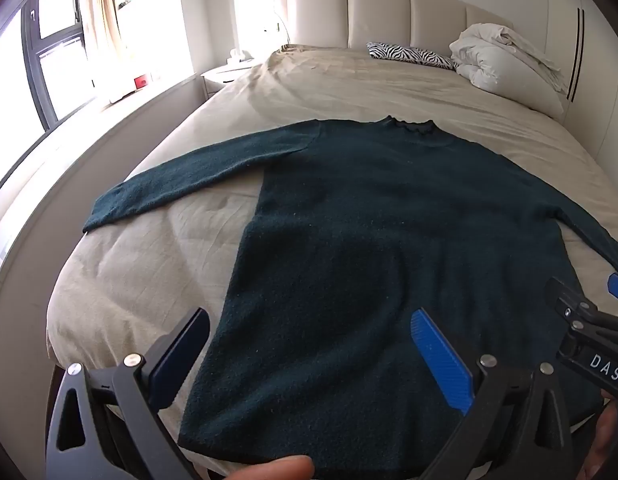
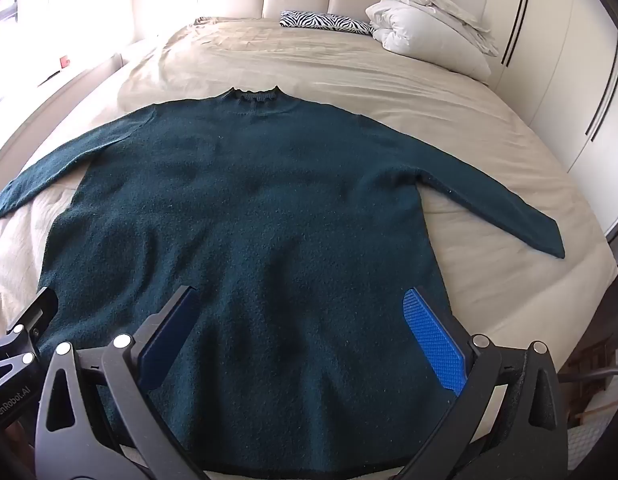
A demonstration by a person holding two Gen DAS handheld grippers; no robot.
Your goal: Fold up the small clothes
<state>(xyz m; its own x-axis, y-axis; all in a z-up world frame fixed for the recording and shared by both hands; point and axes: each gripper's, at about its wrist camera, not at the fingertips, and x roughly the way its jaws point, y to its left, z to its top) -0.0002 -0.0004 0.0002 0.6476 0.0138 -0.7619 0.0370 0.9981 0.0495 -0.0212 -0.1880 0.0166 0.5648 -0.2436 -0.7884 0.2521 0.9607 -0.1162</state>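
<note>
A dark teal knit sweater (image 1: 369,232) lies flat on the bed, collar away from me, both sleeves spread out to the sides. It also shows in the right wrist view (image 2: 261,208). My left gripper (image 1: 309,320) is open and empty, hovering over the sweater's lower left part near the hem. My right gripper (image 2: 303,300) is open and empty over the lower right part of the hem. The right gripper also shows at the right edge of the left wrist view (image 1: 589,320). The left sleeve (image 1: 181,176) and the right sleeve (image 2: 509,204) lie flat on the sheet.
The bed has a beige sheet (image 1: 149,272) and a padded headboard (image 1: 389,8). A zebra-print pillow (image 1: 409,54) and a bundled white duvet (image 1: 509,68) lie at the head. A window (image 1: 57,40) is at the left, wardrobe doors (image 2: 569,80) at the right.
</note>
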